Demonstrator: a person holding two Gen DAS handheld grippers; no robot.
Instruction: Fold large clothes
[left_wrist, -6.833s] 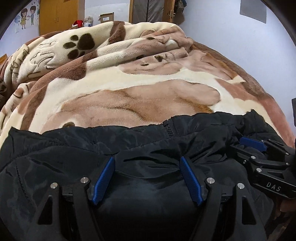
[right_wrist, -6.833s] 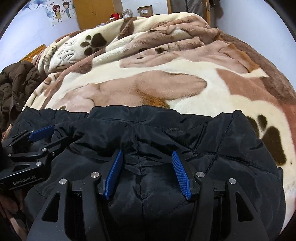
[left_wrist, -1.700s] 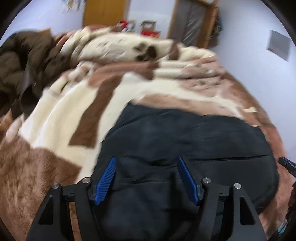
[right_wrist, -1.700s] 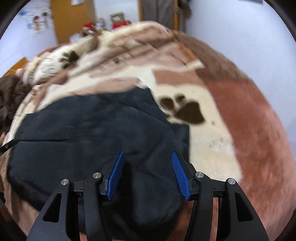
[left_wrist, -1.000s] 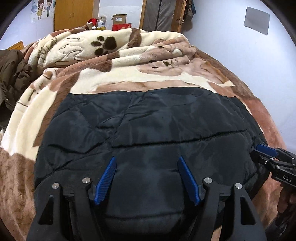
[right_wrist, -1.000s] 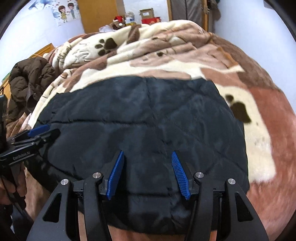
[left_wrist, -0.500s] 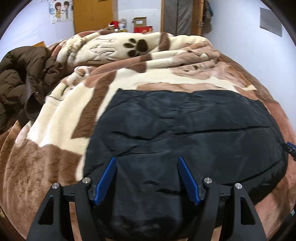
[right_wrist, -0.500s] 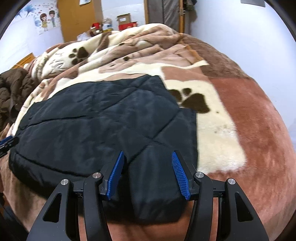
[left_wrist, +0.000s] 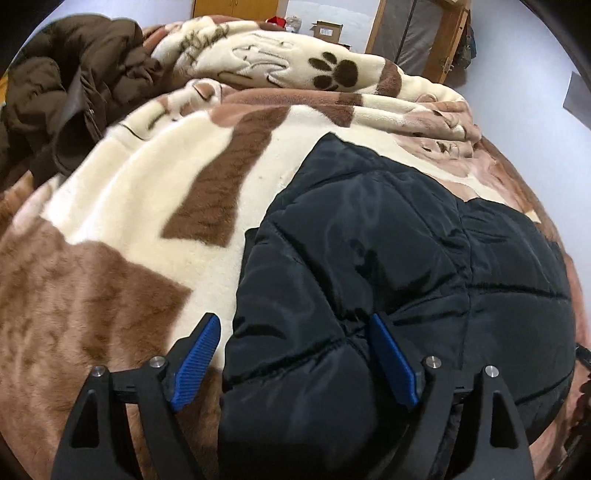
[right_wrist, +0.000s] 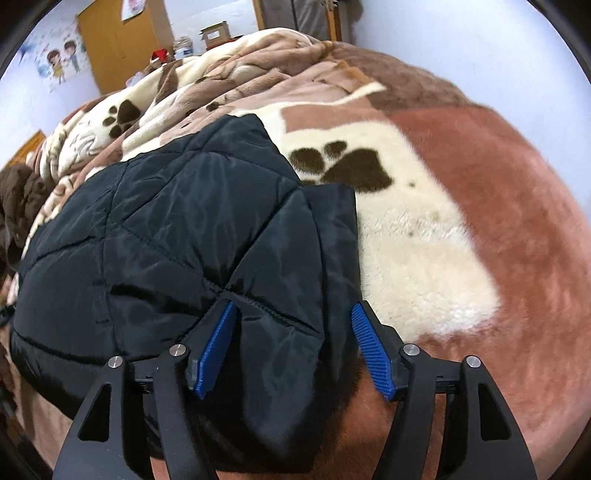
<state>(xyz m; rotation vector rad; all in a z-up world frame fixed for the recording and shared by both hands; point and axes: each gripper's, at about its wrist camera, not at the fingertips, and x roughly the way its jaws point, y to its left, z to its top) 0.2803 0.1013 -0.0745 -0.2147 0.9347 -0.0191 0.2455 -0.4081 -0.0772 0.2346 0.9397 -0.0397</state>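
Note:
A black quilted jacket (left_wrist: 406, 258) lies flat, back up, on a brown and cream paw-print blanket (left_wrist: 129, 221). My left gripper (left_wrist: 295, 354) is open with its blue pads on either side of the jacket's near left corner. In the right wrist view the jacket (right_wrist: 184, 221) fills the left half. My right gripper (right_wrist: 295, 343) is open and straddles the jacket's near right corner, where a sleeve edge (right_wrist: 336, 229) sticks out along the side. Neither gripper holds the fabric.
A brown puffer coat (left_wrist: 66, 92) is heaped at the far left of the bed. The blanket (right_wrist: 461, 221) is bunched at the far end. A wooden wardrobe (right_wrist: 122, 44), boxes and a door stand beyond. A pale wall runs along the right.
The jacket was turned over and now lies back up, spread flat. Both grippers have moved apart to its near corners, left one to the left, right one to the right, and come closer to the fabric.

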